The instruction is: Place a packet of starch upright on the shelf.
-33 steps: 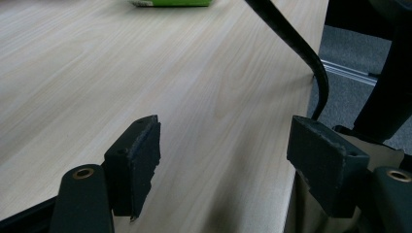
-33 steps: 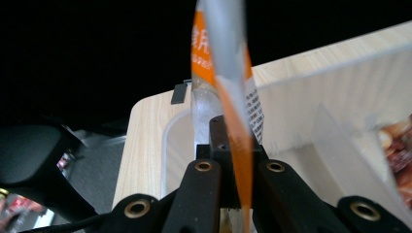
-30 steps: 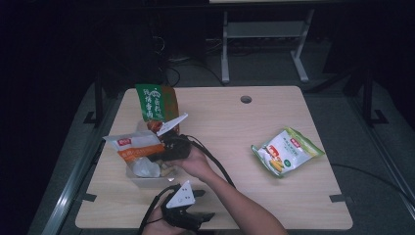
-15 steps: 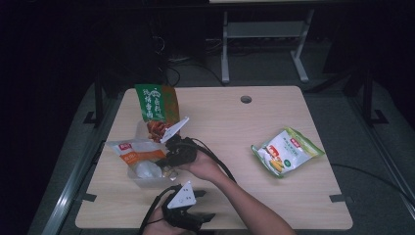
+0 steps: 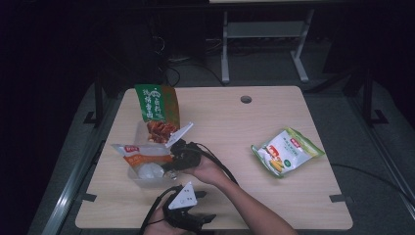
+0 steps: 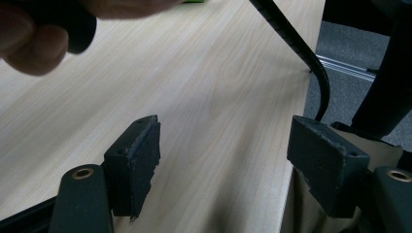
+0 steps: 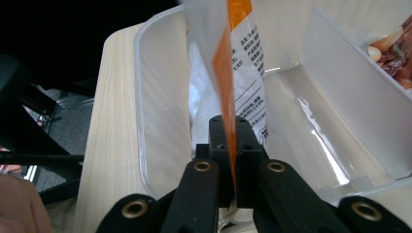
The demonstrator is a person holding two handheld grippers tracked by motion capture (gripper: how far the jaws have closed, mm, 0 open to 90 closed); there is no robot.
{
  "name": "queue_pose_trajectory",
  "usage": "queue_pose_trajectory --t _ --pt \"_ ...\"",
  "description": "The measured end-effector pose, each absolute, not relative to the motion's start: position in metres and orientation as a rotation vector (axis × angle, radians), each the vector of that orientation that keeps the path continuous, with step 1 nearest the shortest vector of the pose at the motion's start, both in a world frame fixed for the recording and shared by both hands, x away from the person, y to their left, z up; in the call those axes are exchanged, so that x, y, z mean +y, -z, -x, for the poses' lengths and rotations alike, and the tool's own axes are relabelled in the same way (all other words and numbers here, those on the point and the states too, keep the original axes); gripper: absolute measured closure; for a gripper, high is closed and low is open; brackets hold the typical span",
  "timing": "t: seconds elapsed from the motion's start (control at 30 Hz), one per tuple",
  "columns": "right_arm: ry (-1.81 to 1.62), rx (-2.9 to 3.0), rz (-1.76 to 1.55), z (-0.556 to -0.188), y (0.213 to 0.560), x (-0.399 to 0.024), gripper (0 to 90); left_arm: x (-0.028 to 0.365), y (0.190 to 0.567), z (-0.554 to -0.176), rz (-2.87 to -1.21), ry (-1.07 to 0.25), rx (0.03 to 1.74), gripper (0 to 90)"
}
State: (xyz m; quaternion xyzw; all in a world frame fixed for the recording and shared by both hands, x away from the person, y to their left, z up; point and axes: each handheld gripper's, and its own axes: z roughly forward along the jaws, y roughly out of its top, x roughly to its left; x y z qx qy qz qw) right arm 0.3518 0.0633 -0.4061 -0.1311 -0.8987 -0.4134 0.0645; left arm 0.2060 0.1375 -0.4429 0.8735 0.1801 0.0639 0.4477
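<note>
The right hand-held gripper [image 7: 228,160] pinches the edge of a flat orange-and-white plastic snack packet [image 7: 243,73], its jaws having just been easing apart slightly with the packet between them. The packet hangs over a clear plastic container [image 5: 142,178] near the left edge of the pale wooden surface [image 5: 230,122]. The left hand-held gripper [image 6: 228,170] rests at the near edge, jaws spread with nothing between them.
</note>
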Motion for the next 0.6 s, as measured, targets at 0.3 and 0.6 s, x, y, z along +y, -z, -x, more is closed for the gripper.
queue_pose_trajectory --t 0.3,0.6 --pt "1.209 -2.737 0.373 -0.3513 0.4066 0.0606 89.0 0.1362 0.4434 -0.2061 -2.163 -0.152 0.445 27.4" --pt "1.175 -2.771 0.39 -0.3497 0.4098 0.0624 89.8 0.1355 0.4436 -0.2059 -2.165 -0.154 0.438 27.4"
